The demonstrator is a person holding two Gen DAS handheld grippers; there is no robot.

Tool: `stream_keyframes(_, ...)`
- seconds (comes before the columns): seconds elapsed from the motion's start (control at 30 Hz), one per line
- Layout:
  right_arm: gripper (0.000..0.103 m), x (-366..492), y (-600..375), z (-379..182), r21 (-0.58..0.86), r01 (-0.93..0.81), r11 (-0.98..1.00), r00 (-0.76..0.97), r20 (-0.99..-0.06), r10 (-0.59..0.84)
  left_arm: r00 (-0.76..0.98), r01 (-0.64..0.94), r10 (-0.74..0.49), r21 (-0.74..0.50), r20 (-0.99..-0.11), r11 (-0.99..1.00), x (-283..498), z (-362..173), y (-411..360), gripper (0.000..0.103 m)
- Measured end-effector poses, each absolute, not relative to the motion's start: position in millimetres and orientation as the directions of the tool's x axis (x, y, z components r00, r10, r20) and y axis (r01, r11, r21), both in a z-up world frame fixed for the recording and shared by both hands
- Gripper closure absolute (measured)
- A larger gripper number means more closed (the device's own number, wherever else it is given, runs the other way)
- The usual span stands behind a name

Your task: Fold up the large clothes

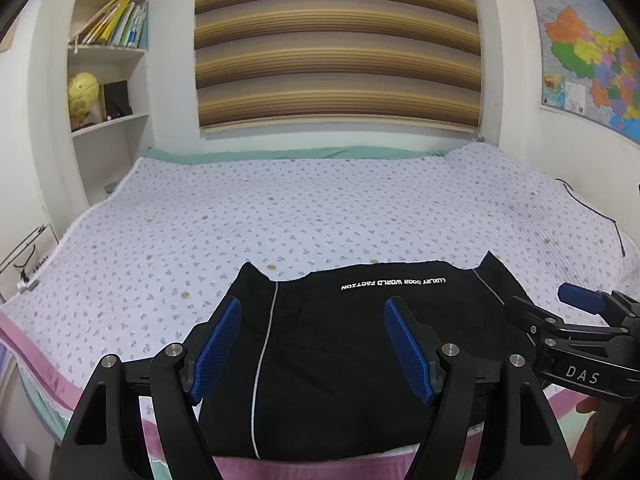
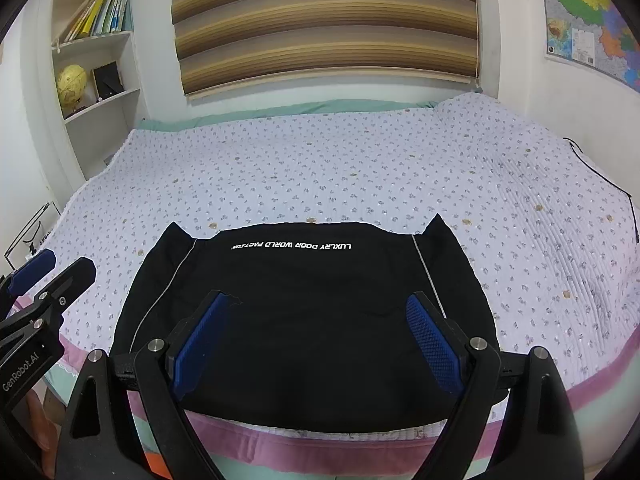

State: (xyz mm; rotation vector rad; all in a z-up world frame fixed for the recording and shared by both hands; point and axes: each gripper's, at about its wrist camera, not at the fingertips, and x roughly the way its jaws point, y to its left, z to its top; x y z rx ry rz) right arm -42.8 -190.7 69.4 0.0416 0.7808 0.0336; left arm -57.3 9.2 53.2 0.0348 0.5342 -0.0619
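Left wrist view: left gripper [image 1: 313,344] spread wide, pinching nothing, hovered over folded black garment [image 1: 344,360] lying at near edge of bed [image 1: 280,208]. White lettering upside down along far edge. Right gripper [image 1: 576,300] at right, spread.

Right wrist view: right gripper [image 2: 318,340] spread, empty, above same garment [image 2: 304,304]. Left gripper [image 2: 56,268] at left, apart from cloth. Bookshelf [image 2: 96,52] behind.

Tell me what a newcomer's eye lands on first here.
The black garment folded at the bed's near edge, its white lettering upside down to the camera. It lies on the dotted lilac bedspread. Both the left claw and the right claw hover open above it, holding nothing.
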Motion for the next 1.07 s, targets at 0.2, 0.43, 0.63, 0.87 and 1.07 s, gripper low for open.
stream_keyframes(0.2, 0.011, -42, -191, 69, 0.047, -0.017, 0.999, 0.708, -0.705, 0.045, 0.852, 0.073, -0.062, 0.001, -0.52, 0.997, -55, 53, 12, 0.028)
stream_keyframes(0.43, 0.011, -41, -192, 66, 0.043, -0.03, 0.999, 0.703, -0.709, 0.052, 0.854, 0.05, -0.042, 0.001, -0.518, 0.999, -52, 54, 14, 0.028)
stream_keyframes(0.63, 0.011, -38, -192, 63, 0.034, -0.037, 0.999, 0.696, -0.717, 0.051, 0.854, 0.058, -0.063, -0.027, -0.516, 0.998, -50, 54, 17, 0.028)
stream_keyframes(0.87, 0.011, -35, -189, 60, 0.034, -0.048, 0.998, 0.689, -0.723, 0.057, 0.864, 0.056, -0.067, -0.037, -0.498, 0.998, -50, 53, 20, 0.028)
stream_keyframes(1.07, 0.011, -33, -186, 57, 0.026, -0.061, 0.998, 0.682, -0.729, 0.061, 0.9, 0.039, -0.051, -0.038, -0.433, 0.999, -57, 59, 29, 0.028)
